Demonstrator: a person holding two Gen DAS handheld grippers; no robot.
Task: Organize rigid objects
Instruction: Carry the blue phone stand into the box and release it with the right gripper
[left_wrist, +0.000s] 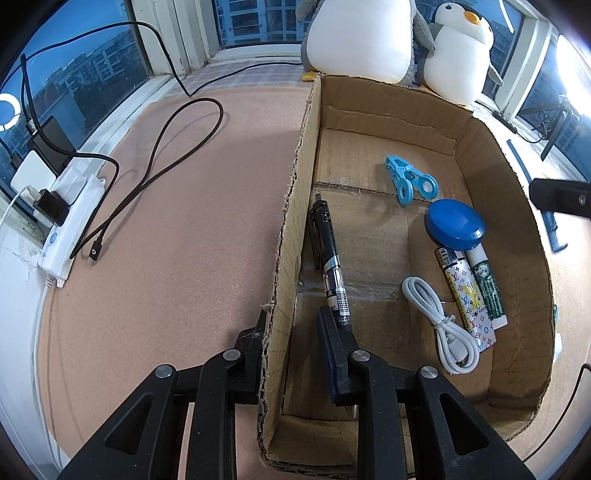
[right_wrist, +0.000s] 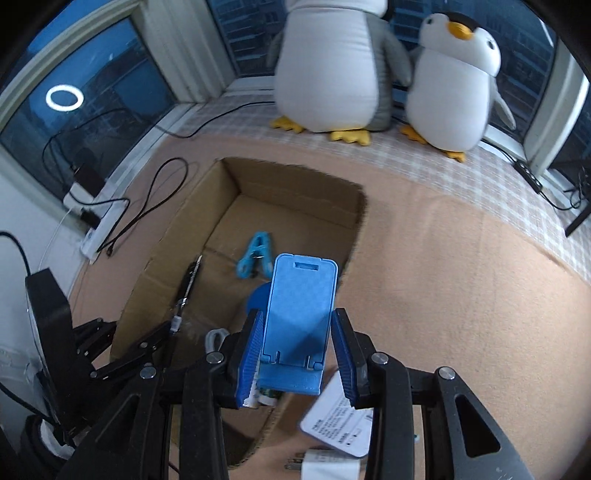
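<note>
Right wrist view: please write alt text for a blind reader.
The right gripper holds a blue phone stand above a cardboard box containing a blue clip and a black pen. Two plush penguins sit behind.

Your light is cool indoor light from above; dusk-blue windows (left_wrist: 92, 66) add little. Ring light reflection (right_wrist: 64, 97) glares in glass, and white bloom burns left view's upper right edge. You get soft shadows inside box (left_wrist: 388, 229). Left view sharp; right view slightly blurred, penguin toys (right_wrist: 332, 74) soft. Fisheye bends edges, corners black.
</note>
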